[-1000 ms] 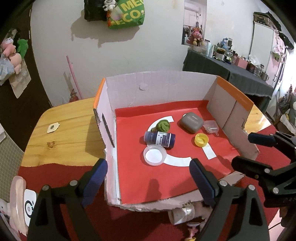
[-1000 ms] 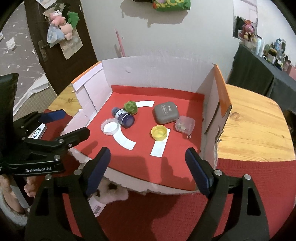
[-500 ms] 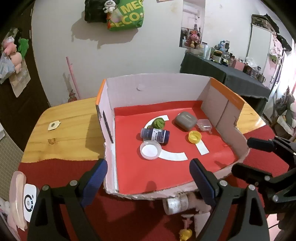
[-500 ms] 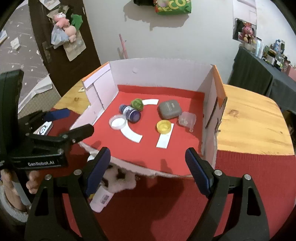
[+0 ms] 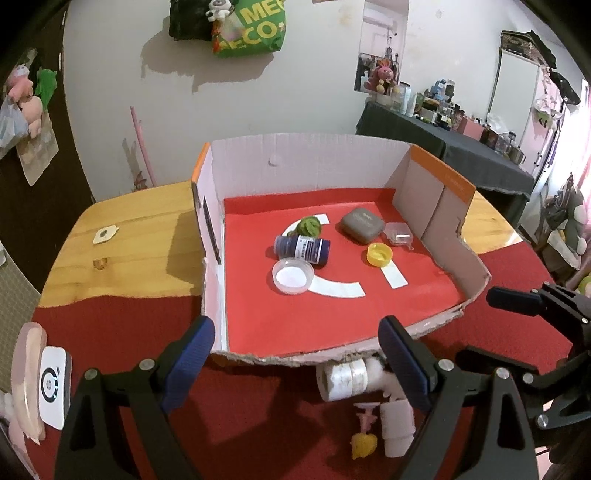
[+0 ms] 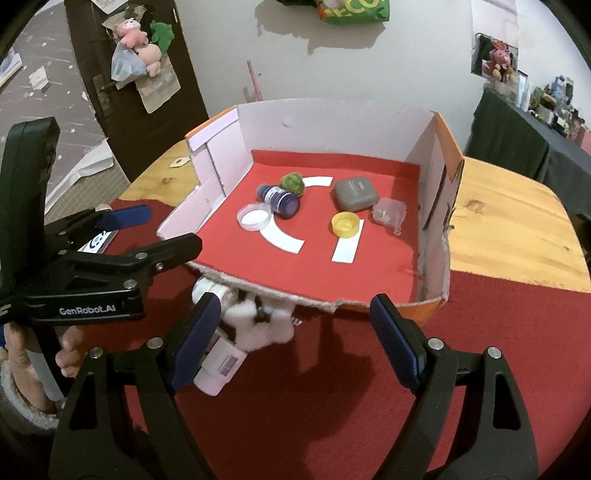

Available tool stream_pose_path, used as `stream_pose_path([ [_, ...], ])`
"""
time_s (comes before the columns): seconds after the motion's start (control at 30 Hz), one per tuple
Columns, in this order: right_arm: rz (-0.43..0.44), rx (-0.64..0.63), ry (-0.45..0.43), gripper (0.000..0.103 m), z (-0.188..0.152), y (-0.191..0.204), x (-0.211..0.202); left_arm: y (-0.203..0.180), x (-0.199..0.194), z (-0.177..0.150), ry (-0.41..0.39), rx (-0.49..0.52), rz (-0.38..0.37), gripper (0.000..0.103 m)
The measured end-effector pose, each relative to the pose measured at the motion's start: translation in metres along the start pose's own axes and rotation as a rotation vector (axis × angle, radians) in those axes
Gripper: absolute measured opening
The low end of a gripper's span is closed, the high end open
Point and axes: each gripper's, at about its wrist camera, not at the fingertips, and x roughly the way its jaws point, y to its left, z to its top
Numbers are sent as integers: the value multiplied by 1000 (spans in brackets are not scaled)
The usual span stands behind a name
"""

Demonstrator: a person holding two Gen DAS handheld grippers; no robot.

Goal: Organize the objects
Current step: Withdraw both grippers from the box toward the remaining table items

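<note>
Two open grippers in front of a box of small things

The left gripper (image 5: 295, 365) and right gripper (image 6: 301, 338) both have wide, empty jaws. The cardboard box (image 5: 332, 166) on the worktop (image 5: 129, 236) holds a blue bottle (image 5: 302, 249) lying down, a green ball (image 5: 309, 226), a grey case (image 5: 361, 224), a yellow cap (image 5: 379, 255) and a clear lid (image 5: 293, 275). The left gripper's side reads "GenRobot.AI". A green bag (image 5: 251, 33) on the wall has letters, partly hidden.

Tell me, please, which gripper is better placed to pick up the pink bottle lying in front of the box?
Probably the right gripper: its open jaws hang empty with the pink bottle beside its left finger. The left gripper is also open, but the bottle lies further off to its right.
</note>
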Motion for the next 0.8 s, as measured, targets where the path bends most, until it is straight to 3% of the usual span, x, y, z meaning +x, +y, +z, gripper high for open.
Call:
stream_pose_path([
  [0.8, 26, 6, 65, 83, -44, 13, 17, -5, 3, -48, 67, 9, -16, 92],
])
